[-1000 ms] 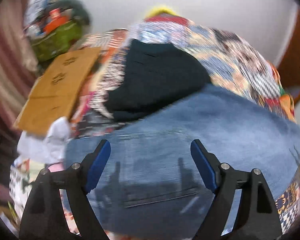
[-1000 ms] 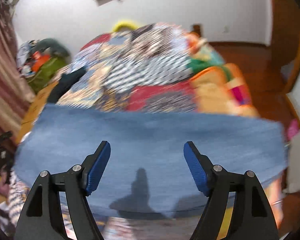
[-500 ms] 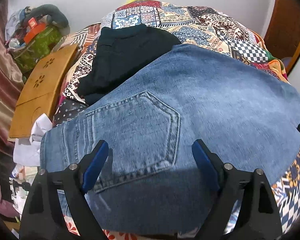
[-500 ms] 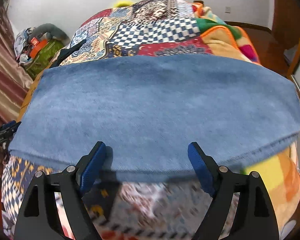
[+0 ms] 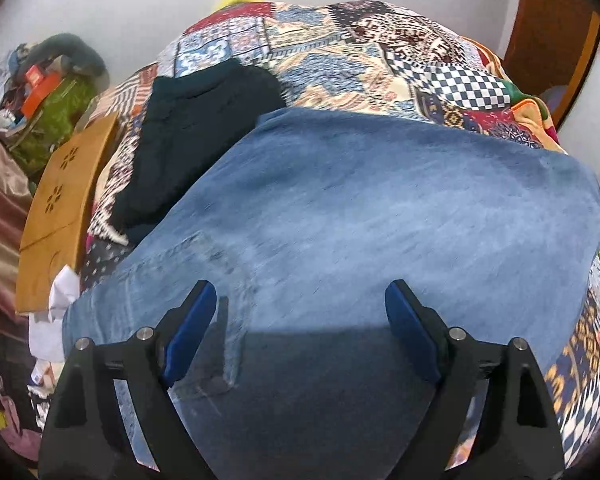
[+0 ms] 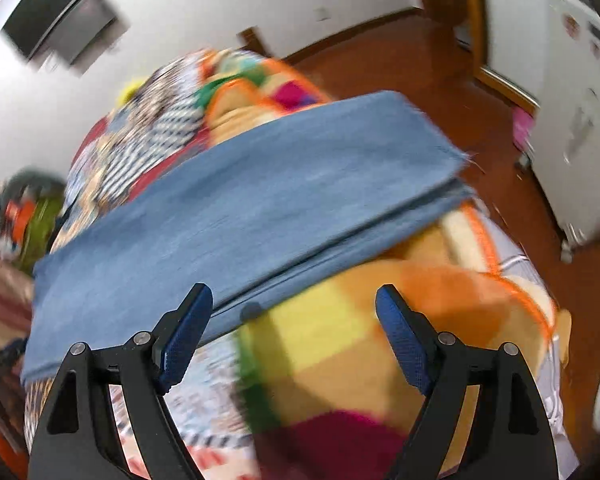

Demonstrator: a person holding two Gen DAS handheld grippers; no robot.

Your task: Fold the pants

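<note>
Denim jeans are heavy, limp; grab the doubled hem at right of frame. Your left tongs and right tongs gape wide, empty.

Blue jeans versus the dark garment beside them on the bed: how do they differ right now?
The blue jeans are light, faded denim with a stitched back pocket showing; the dark garment is near black with no detail visible. The jeans lie spread wide and flat across the patchwork bedspread, nearer the camera; the dark garment is smaller, bunched further back. Both rest on the bedspread, ungripped.
</note>
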